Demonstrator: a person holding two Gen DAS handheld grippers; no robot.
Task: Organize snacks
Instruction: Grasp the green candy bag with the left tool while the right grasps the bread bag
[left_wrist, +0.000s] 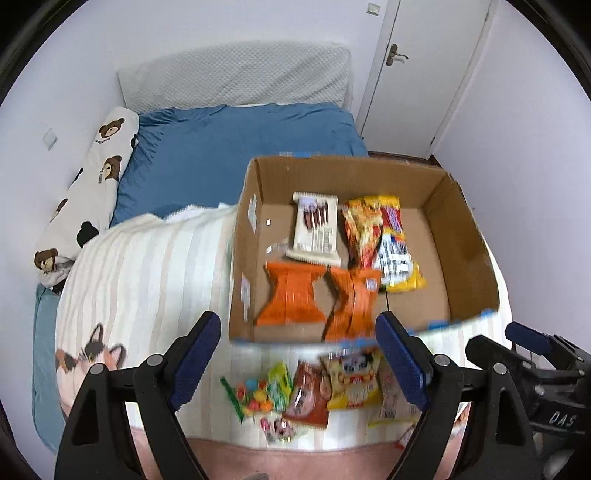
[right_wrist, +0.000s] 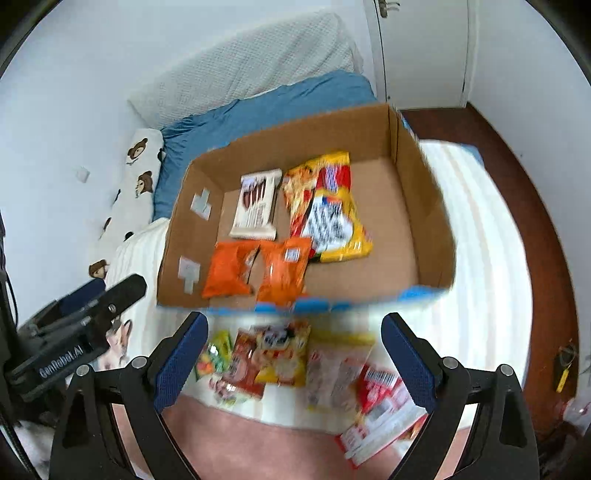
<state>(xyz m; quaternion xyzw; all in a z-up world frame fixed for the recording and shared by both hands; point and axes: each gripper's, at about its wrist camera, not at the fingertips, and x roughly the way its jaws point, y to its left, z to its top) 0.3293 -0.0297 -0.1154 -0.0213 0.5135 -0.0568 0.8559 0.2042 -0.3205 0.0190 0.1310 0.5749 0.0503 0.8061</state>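
Observation:
An open cardboard box (left_wrist: 469, 236) (right_wrist: 424, 221) lies on the bed. In it are a white biscuit pack (left_wrist: 316, 229) (right_wrist: 256, 208), two orange packs (left_wrist: 291, 291) (right_wrist: 229, 269), and a yellow-red pack (left_wrist: 391, 243) (right_wrist: 332, 218). Loose snacks lie in front of the box: a yellow pack (left_wrist: 354, 380) (right_wrist: 284, 354), a red-brown pack (left_wrist: 306, 398), a candy bag (left_wrist: 258, 395) and a red-white pack (right_wrist: 380, 406). My left gripper (left_wrist: 299, 358) is open and empty above the loose snacks. My right gripper (right_wrist: 295, 362) is open and empty above them too.
The striped blanket (left_wrist: 147, 280) covers the near bed, with a blue sheet (left_wrist: 229, 147) and a bear-print pillow (left_wrist: 92, 184) beyond. A white door (left_wrist: 417, 74) and dark floor (right_wrist: 524, 206) are to the right. The other gripper's body shows at each view's edge.

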